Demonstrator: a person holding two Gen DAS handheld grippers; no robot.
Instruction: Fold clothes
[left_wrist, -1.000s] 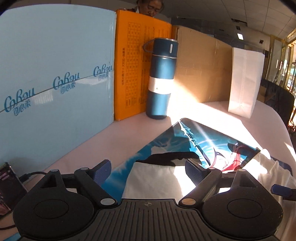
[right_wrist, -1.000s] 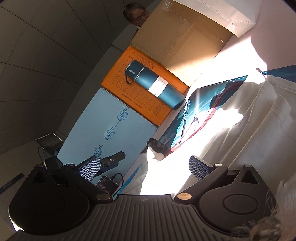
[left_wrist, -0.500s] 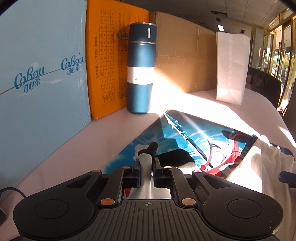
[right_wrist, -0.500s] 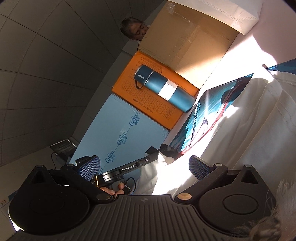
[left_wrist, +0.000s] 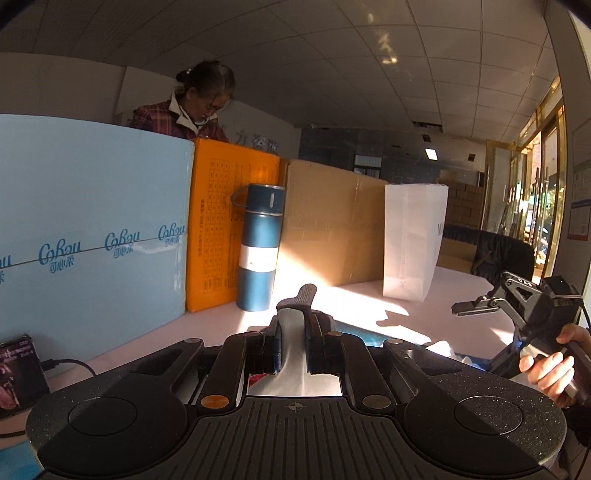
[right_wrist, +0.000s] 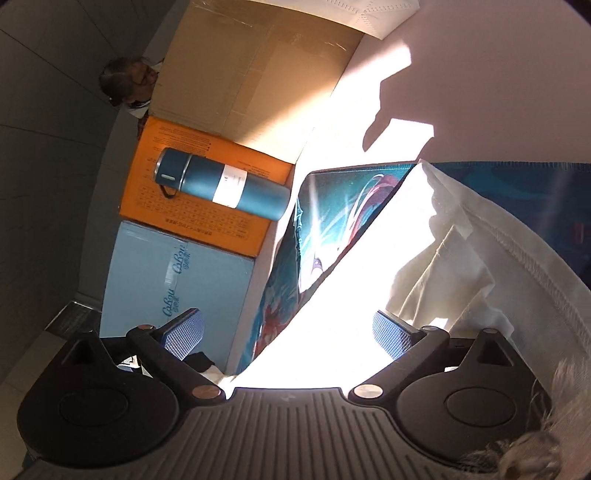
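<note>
A white garment with a dark collar lies on a blue printed mat (right_wrist: 332, 206). My left gripper (left_wrist: 293, 332) is shut on a fold of the white garment (left_wrist: 291, 347) at its dark collar (left_wrist: 301, 295) and holds it lifted above the table. My right gripper (right_wrist: 288, 332) is open, with the sunlit white garment (right_wrist: 369, 288) spread between and beyond its blue pads (right_wrist: 391, 334). The right gripper also shows in the left wrist view (left_wrist: 480, 304), held in a hand at the right.
A blue flask (left_wrist: 258, 251) stands by an orange box (left_wrist: 221, 229), a light-blue box (left_wrist: 92, 236) and a brown carton (left_wrist: 332, 229) along the back. A white paper bag (left_wrist: 410, 240) stands at back right. A person (left_wrist: 192, 107) is behind the boxes.
My left gripper closed on the garment's collar edge and has lifted it up off the mat. My right gripper stayed open and shifted over the white cloth.
</note>
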